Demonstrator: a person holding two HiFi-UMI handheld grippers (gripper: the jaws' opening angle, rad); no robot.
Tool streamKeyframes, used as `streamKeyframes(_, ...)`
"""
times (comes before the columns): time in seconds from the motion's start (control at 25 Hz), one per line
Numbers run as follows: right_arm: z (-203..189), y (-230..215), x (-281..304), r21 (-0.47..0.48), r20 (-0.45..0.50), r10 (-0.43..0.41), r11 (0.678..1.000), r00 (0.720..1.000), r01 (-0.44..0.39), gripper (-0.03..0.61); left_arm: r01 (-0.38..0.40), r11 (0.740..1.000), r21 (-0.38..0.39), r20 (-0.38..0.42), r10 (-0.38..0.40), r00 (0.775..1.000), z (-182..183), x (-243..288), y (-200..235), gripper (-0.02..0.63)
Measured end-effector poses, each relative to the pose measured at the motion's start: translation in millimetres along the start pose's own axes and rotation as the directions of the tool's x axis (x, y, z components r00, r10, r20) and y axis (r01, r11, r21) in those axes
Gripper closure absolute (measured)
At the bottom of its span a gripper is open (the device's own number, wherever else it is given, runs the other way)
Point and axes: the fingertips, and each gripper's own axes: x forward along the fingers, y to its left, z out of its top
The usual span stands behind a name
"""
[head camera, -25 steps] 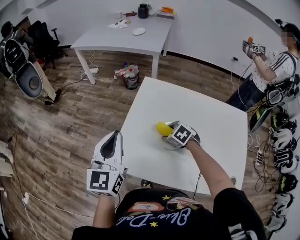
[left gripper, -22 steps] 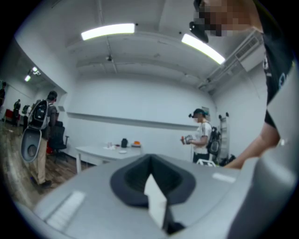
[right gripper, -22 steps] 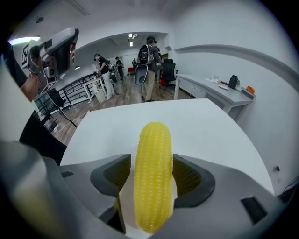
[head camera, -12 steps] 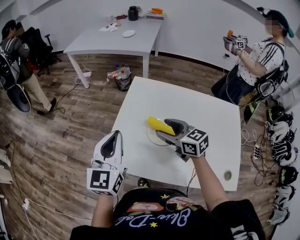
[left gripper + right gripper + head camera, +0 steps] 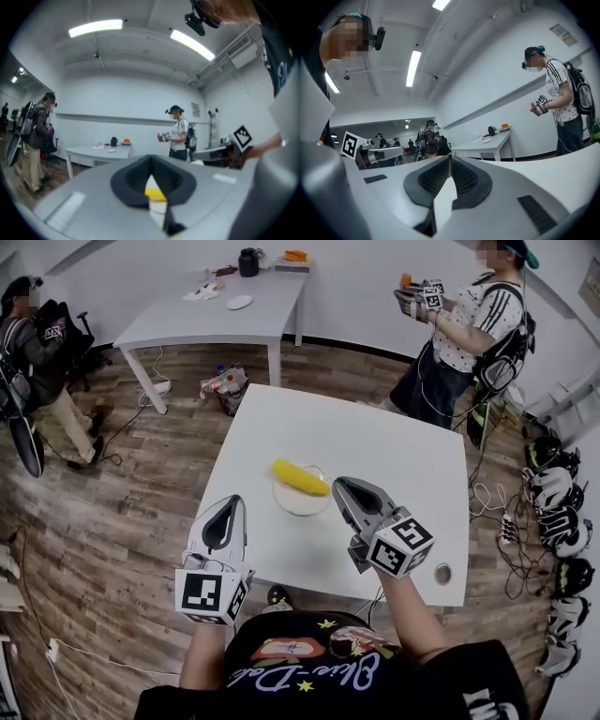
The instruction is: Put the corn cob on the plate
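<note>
The yellow corn cob [image 5: 300,477] lies across the small round plate [image 5: 302,499] on the white table [image 5: 394,456], with nothing holding it. My right gripper [image 5: 341,487] hovers just right of the plate, apart from the cob. Its jaws are closing, the tips meet in the right gripper view [image 5: 450,158], and nothing is between them. My left gripper [image 5: 229,503] hangs off the table's near left edge with its jaws together [image 5: 151,161] and empty. In the left gripper view the corn cob [image 5: 155,193] shows as a yellow patch below the tips.
A second white table [image 5: 225,315] with small items stands at the back. A person holding grippers [image 5: 459,324] stands beyond the table's far right corner, another person [image 5: 37,343] at far left. Helmets [image 5: 553,512] line the floor on the right. A bag [image 5: 225,385] sits under the back table.
My right gripper has let go of the corn cob on the plate, risen and drawn back to the right, and its jaws have come together. The left gripper shifted a little.
</note>
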Motion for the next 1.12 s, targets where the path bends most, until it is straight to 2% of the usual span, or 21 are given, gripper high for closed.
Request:
streamKeyframes(0.16,-6,1,-9,-0.067,-0.035,-0.006,0.998,0.999,0.003,0.563,0.004,1.000,-0.011,-0.001,-0.004,1.000,1,-1,-11,0.617)
streamKeyframes(0.52,0,9,-19,-0.092,-0.019,-0.003,0.996,1.000,0.001,0.563,0.008,1.000,-0.002,-0.010,-0.008,1.000,-1,-2,-18,0.617)
streamKeyframes(0.68,-3,7,-28,-0.077,-0.017,-0.013,0.997,1.000,0.012,0.563,0.014,1.000,0.002,-0.008,-0.014,1.000,-2,-4,-25,0.617)
streamKeyframes(0.92,-8,4,-22,-0.070,-0.076,-0.015,0.998,0.997,0.010,0.563,0.020,1.000,0.004,-0.009,-0.020,1.000,2,0,-23,0.617)
streamKeyframes(1.12,-12,-1,-21,-0.054,-0.089,-0.024,0.998,0.996,0.019,0.563,0.021,1.000,0.009,-0.016,-0.021,1.000,0,3,-23,0.617)
